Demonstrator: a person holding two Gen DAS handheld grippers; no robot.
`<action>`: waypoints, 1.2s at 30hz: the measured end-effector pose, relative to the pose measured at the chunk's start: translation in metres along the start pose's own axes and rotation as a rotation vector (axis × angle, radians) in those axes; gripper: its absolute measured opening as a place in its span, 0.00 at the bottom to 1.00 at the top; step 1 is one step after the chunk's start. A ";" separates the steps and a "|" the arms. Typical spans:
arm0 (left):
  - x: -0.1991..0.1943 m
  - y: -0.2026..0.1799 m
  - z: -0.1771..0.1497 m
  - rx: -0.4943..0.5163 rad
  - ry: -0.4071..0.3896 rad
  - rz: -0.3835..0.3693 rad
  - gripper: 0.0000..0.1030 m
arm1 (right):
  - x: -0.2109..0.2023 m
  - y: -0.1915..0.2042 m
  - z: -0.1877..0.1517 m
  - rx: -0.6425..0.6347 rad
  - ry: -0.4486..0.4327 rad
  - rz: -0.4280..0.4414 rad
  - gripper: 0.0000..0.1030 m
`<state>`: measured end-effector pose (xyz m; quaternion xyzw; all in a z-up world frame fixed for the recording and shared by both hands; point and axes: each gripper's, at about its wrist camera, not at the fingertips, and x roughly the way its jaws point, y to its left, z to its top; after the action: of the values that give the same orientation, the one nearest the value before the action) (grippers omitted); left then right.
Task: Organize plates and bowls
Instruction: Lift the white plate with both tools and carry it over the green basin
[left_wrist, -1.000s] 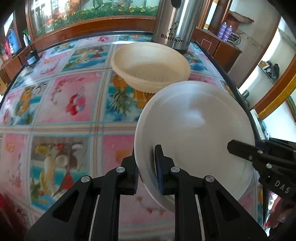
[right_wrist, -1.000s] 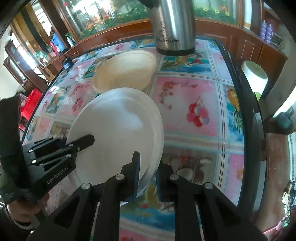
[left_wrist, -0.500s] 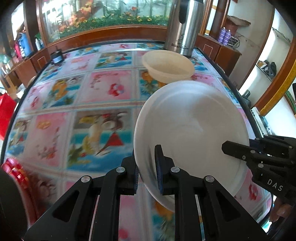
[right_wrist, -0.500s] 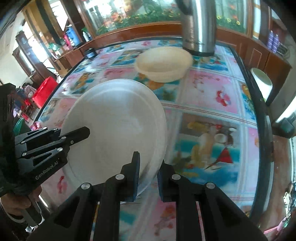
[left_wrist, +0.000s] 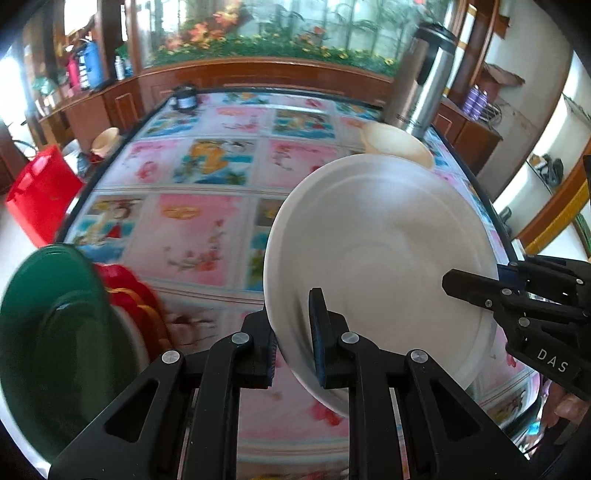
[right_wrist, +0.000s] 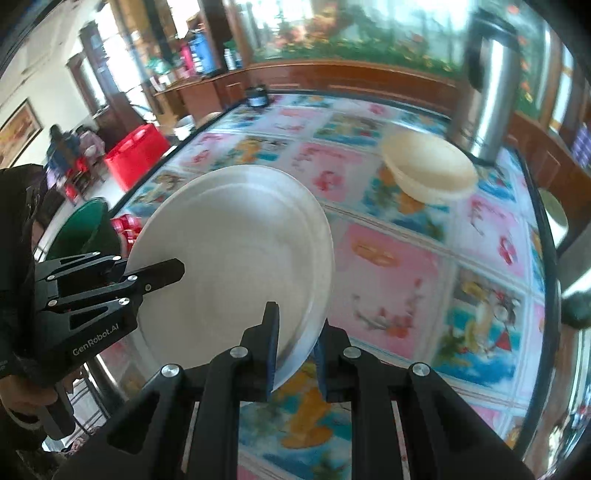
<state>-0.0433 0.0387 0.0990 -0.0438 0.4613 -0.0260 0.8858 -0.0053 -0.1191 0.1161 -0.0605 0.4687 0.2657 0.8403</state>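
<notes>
A white plate (left_wrist: 380, 251) is held in the air above the patterned table (left_wrist: 199, 236), gripped from both sides. My left gripper (left_wrist: 295, 332) is shut on its left rim. My right gripper (right_wrist: 295, 339) is shut on its right rim (right_wrist: 240, 251); the right gripper also shows in the left wrist view (left_wrist: 491, 295), the left one in the right wrist view (right_wrist: 147, 273). A cream bowl (right_wrist: 428, 170) sits on the far right of the table; it also shows in the left wrist view (left_wrist: 399, 144). A green bowl (left_wrist: 55, 325) and red dishes (left_wrist: 129, 299) stand at the near left.
A tall steel thermos (right_wrist: 491, 88) stands behind the cream bowl. A small dark jar (left_wrist: 184, 98) sits at the table's far edge. A red bin (left_wrist: 37, 192) stands on the floor left of the table. Wooden cabinets run behind the table.
Both grippers have carried the plate back and to the left, away from the cream bowl and thermos. The green bowl and red dishes have come into view at the near left.
</notes>
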 end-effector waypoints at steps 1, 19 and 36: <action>-0.005 0.007 0.000 -0.008 -0.007 0.006 0.15 | -0.001 0.008 0.003 -0.016 -0.004 0.003 0.18; -0.074 0.102 -0.008 -0.119 -0.104 0.111 0.15 | 0.005 0.109 0.050 -0.238 -0.041 0.059 0.19; -0.089 0.180 -0.041 -0.235 -0.056 0.163 0.15 | 0.040 0.190 0.061 -0.388 0.035 0.110 0.21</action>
<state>-0.1267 0.2233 0.1298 -0.1101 0.4384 0.1016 0.8862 -0.0382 0.0798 0.1450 -0.2001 0.4261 0.3953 0.7888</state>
